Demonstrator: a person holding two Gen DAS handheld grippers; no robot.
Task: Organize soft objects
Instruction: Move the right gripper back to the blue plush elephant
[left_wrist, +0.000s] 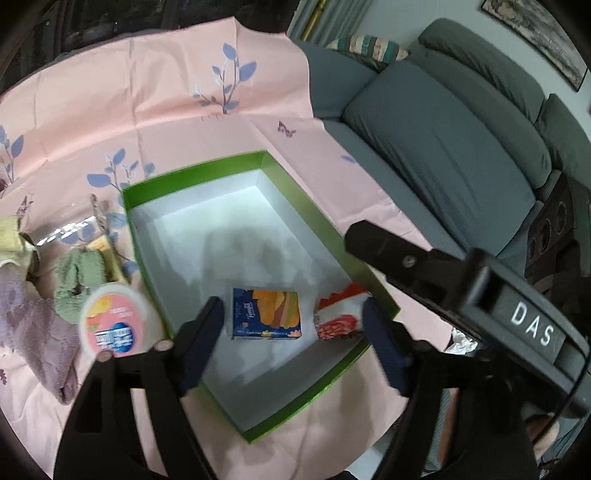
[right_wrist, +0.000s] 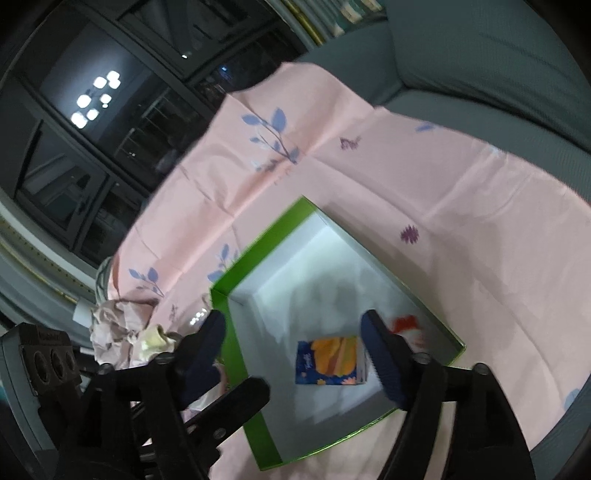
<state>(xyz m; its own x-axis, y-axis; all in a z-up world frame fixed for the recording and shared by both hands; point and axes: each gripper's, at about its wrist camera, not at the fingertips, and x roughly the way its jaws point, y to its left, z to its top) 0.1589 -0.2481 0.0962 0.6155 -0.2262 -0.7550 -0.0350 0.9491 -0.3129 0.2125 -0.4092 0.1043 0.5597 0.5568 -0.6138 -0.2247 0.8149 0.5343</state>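
Both the left tool (left_wrist: 291, 317) and right tool (right_wrist: 295, 354) hover wide apart and empty over the green box (left_wrist: 140, 229), so reaching toward nine o'clock risks clipping its wall.

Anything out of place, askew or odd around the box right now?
Nothing damaged or spilled. The green box sits flat, holding the blue tissue pack and a red-and-white item. A round tub, not obviously soft, lies among the cloths outside.

box (left_wrist: 314, 206) green, white inside | cloth (left_wrist: 166, 92) pink, blue leaves | tissue pack (left_wrist: 266, 314) navy, orange
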